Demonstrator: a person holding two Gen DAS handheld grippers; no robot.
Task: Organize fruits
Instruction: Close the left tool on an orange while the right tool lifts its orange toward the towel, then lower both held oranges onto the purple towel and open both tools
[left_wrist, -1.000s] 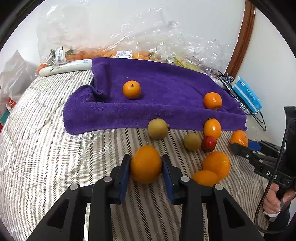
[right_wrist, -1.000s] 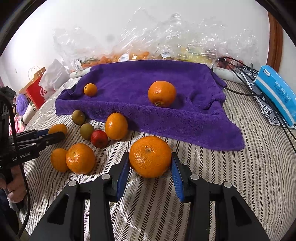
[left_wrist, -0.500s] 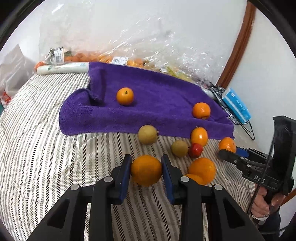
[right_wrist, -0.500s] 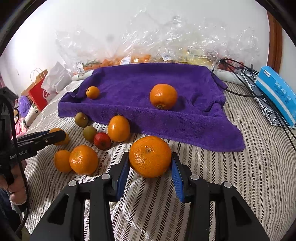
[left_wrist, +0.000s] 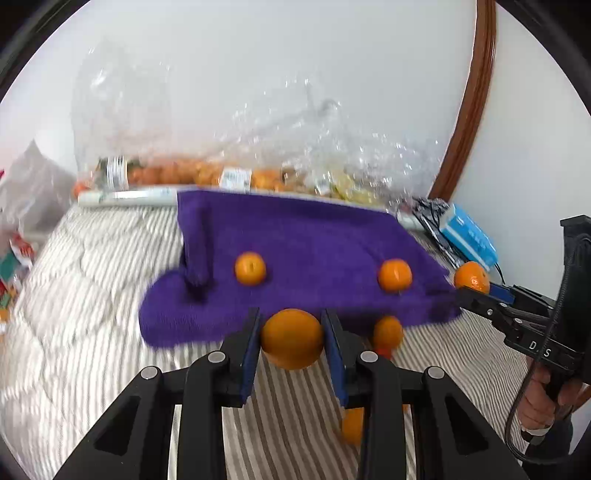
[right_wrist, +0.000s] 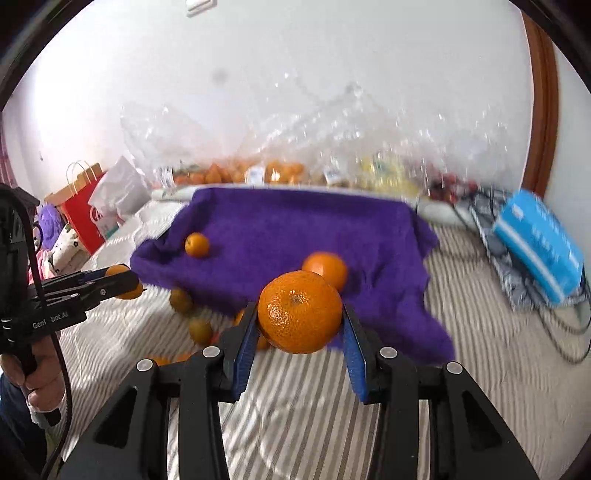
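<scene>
My left gripper (left_wrist: 291, 343) is shut on an orange (left_wrist: 292, 338) and holds it above the striped bed, in front of the purple towel (left_wrist: 314, 251). My right gripper (right_wrist: 300, 326) is shut on a larger orange (right_wrist: 300, 311), also lifted in front of the towel (right_wrist: 295, 236). Two small oranges lie on the towel (left_wrist: 250, 268) (left_wrist: 394, 275). Another orange (left_wrist: 387, 331) and a red fruit lie on the bed below, partly hidden by my fingers. Green-brown fruits (right_wrist: 181, 301) (right_wrist: 200, 330) lie off the towel's edge.
Clear plastic bags of fruit (left_wrist: 229, 173) line the wall behind the towel. A blue box (right_wrist: 539, 243) and cables lie at the right. A red paper bag (right_wrist: 83, 206) stands at the left. The bed has a striped cover (left_wrist: 92, 295).
Both grippers have lifted their oranges off the bed and tilted up, so the wall fills more of each view. The views are blurred from motion.
</scene>
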